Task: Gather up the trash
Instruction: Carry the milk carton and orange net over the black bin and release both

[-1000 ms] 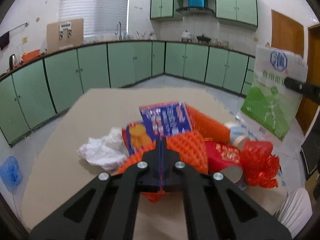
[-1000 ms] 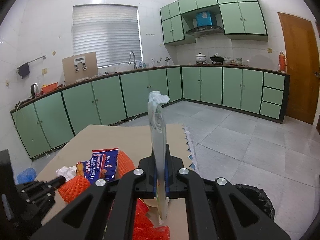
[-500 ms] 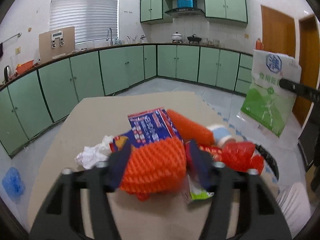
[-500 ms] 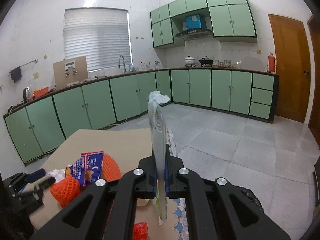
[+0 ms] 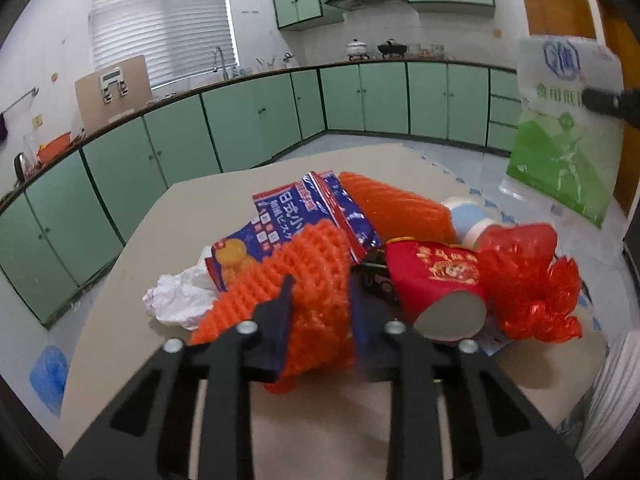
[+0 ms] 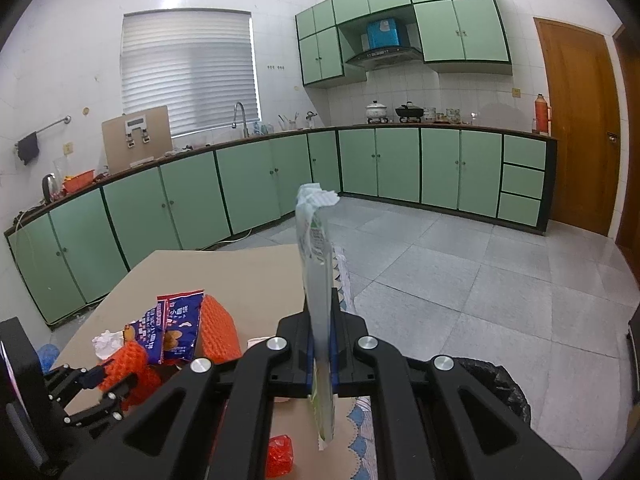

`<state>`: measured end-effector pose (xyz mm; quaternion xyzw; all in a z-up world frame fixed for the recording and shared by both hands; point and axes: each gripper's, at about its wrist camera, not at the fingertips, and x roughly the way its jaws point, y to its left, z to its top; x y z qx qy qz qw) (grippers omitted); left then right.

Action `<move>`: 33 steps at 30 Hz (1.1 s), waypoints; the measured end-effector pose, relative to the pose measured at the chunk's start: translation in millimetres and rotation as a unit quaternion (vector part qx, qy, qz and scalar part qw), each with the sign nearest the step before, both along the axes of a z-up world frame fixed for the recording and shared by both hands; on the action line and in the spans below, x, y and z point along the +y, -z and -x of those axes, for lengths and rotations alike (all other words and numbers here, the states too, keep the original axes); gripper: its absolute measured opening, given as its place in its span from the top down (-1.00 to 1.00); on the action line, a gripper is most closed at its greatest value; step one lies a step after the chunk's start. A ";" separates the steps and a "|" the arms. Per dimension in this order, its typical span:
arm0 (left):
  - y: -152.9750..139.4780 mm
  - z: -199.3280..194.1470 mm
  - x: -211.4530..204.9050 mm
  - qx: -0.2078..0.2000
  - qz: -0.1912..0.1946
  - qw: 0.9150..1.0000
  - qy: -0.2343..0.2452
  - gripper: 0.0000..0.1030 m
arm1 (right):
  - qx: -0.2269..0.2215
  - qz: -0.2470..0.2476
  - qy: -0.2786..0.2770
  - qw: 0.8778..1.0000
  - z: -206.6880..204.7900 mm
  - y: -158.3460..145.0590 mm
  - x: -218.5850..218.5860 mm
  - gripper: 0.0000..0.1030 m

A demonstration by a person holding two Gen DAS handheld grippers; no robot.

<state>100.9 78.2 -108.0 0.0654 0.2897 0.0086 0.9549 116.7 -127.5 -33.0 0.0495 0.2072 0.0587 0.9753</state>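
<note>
A pile of trash lies on the tan table (image 5: 192, 208): an orange foam net (image 5: 304, 280), a blue snack packet (image 5: 304, 216), a second orange net (image 5: 396, 208), a red paper cup (image 5: 436, 280), red crinkled wrap (image 5: 532, 280) and crumpled white tissue (image 5: 176, 300). My left gripper (image 5: 320, 300) has its fingers around the near orange foam net, closing on it. My right gripper (image 6: 322, 344) is shut on a green-and-white plastic bag (image 6: 318, 280), held upright above the table's right edge; the bag also shows in the left wrist view (image 5: 568, 128).
A black-lined trash bin (image 6: 500, 388) stands on the floor at the right of the table. Green cabinets (image 6: 400, 168) run along the walls. A blue bag (image 5: 48, 372) lies on the floor at the left. A wooden door (image 6: 576, 128) is at the right.
My left gripper opened from shut, moved onto the near orange foam net and now closes around it. My right gripper kept hold of the bag and drifted slightly away from the pile.
</note>
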 end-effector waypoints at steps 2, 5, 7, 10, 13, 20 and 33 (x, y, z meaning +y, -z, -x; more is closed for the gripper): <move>-8.2 4.6 4.2 -0.017 0.002 1.000 -0.004 0.60 | -0.001 0.000 -0.001 1.000 0.5 0.0 0.2 0.88; -26.5 13.0 7.1 -0.046 0.009 0.999 -0.005 0.62 | -0.007 0.000 0.000 1.000 3.2 -1.9 0.1 0.88; -39.2 17.0 6.8 -0.061 0.020 0.998 -0.002 0.63 | -0.012 -0.001 0.001 1.000 5.5 -4.8 -2.1 0.88; -59.7 21.1 1.8 -0.085 0.035 0.996 0.012 0.63 | -0.019 -0.003 0.006 1.000 9.3 -8.5 -6.2 0.88; -77.7 20.0 -10.8 -0.101 0.054 0.992 0.043 0.63 | -0.027 -0.003 0.020 0.999 13.3 -13.7 -18.9 0.88; -89.1 -3.6 -74.9 -0.102 0.084 0.982 0.133 0.63 | -0.016 0.004 0.077 0.997 21.0 -7.5 -61.6 0.88; -32.4 -68.6 -239.4 0.004 0.134 0.949 0.285 0.63 | 0.059 -0.009 0.178 0.982 9.1 56.2 -171.1 0.88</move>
